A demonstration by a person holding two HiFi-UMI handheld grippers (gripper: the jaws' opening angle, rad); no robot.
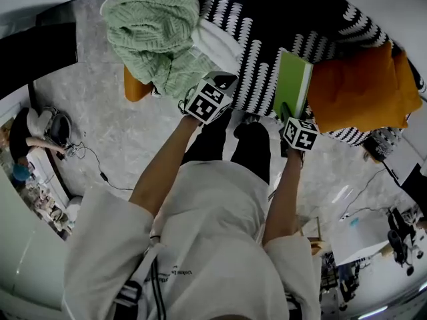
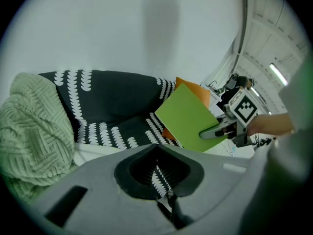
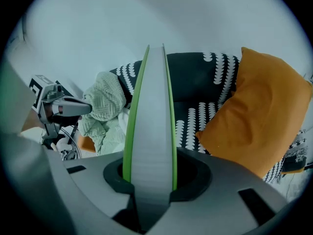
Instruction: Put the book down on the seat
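Over the front edge of the seat, which wears a black cover with rows of white marks, the right gripper holds a book. Its jaws are closed on the book's near edge. The right gripper view shows the pale block of pages standing straight up out of them, with a bright green cover on either side. Seen from the left gripper view, the book is tilted, one flat green cover facing that camera. It sits just in front of an orange cushion that leans at the right end of the seat. Whether the far edge of the book touches the cover I cannot tell; most of it hangs above the seat.

To the left, the left gripper points down toward the seat, well apart from the book. Its jaws are drawn almost together, with only a thin slit between them. Through the slit the patterned cover shows, and nothing is held.

At the left end of the seat lies a heap of pale green knitted blanket, with a strip of white cloth beside it. The book is between this blanket and the cushion, nearer the cushion.

From the head view, the person stands on a grey marbled floor, both forearms reaching forward. A thin cable trails across the floor to the left.
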